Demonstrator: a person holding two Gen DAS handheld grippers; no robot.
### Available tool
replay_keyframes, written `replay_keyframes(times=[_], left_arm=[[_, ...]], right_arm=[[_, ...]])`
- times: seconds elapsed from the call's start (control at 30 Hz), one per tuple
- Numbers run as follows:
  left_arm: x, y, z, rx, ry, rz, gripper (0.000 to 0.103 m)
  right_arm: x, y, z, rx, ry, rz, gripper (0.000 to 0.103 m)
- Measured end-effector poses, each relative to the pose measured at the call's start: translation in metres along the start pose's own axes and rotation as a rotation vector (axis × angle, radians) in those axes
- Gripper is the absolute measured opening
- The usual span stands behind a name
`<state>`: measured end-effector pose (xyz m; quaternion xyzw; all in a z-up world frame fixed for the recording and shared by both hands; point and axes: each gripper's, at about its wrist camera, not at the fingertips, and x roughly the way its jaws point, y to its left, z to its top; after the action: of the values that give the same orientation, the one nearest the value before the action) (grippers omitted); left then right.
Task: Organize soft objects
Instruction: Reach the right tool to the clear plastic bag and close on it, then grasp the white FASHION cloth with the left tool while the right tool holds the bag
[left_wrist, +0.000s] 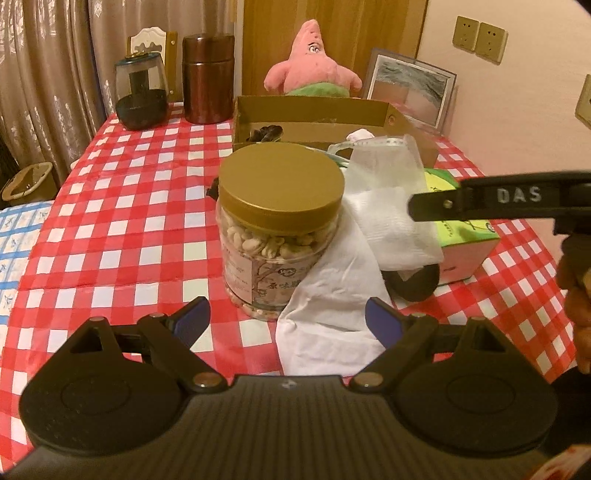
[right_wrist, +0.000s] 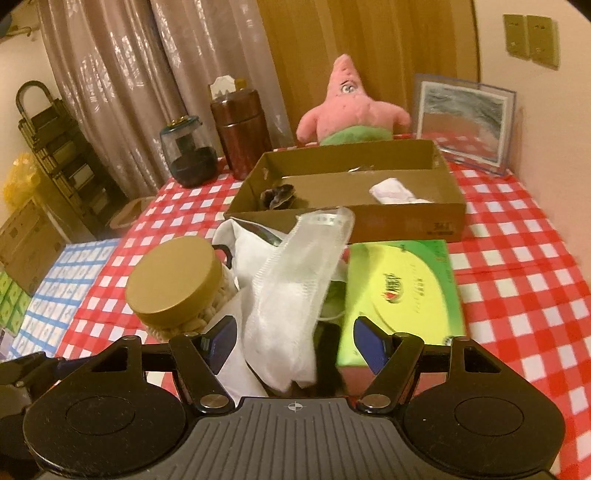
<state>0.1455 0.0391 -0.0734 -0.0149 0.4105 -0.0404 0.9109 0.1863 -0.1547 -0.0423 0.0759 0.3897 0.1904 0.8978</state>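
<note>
A heap of white soft cloths (right_wrist: 291, 291) lies on the checked table between a gold-lidded nut jar (right_wrist: 173, 284) and a green tissue box (right_wrist: 402, 291). My right gripper (right_wrist: 297, 341) is open and straddles the heap, its pads clear of the cloth. My left gripper (left_wrist: 288, 319) is open too, low over the table, with the jar (left_wrist: 280, 221) and a white sheet (left_wrist: 332, 306) just ahead of it. One finger of the right gripper (left_wrist: 480, 201) reaches in above the cloths. Behind them, a cardboard box (right_wrist: 406, 218) holds a white cloth (right_wrist: 395, 194) and a dark item (right_wrist: 277, 197). A pink starfish plush (right_wrist: 351, 110) sits behind it.
A brown canister (right_wrist: 243, 136) and a dark glass jar (right_wrist: 188, 155) stand at the back left. A framed picture (right_wrist: 465, 125) leans on the wall at the back right. A blue-checked cloth (right_wrist: 62, 280) covers the table's left end. A person's hand (left_wrist: 576, 295) shows at right.
</note>
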Motion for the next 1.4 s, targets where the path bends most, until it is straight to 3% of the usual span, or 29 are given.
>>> replay_keyframes(times=[0.13,0.47,0.8,1.0,1.13,1.3,1.4], left_arm=[[0.007,0.005,-0.001,-0.015,0.012,-0.007,0.09],[0.015,0.009,-0.003,-0.025,0.023,-0.007,0.09],[0.016,-0.008,-0.008,0.025,0.03,-0.058,0.09],[0.024,-0.022,-0.007,0.032,0.026,-0.082,0.089],[0.036,-0.03,-0.005,-0.017,0.031,-0.098,0.087],[0.047,-0.038,-0.001,-0.098,0.025,-0.099,0.078],[0.053,-0.042,-0.002,-0.108,0.032,-0.075,0.062]], right_arm=[[0.02,0.006,0.004,-0.016,0.019,-0.004,0.07],[0.031,0.01,0.002,-0.071,0.043,-0.055,0.022],[-0.014,-0.007,-0.002,-0.057,-0.013,-0.079,0.002],[-0.041,-0.023,-0.013,-0.054,-0.042,-0.121,0.0],[-0.051,-0.037,-0.02,-0.034,-0.042,-0.141,0.0],[-0.051,-0.049,-0.026,-0.018,-0.022,-0.155,0.0],[-0.05,-0.053,-0.028,-0.013,-0.018,-0.157,0.0]])
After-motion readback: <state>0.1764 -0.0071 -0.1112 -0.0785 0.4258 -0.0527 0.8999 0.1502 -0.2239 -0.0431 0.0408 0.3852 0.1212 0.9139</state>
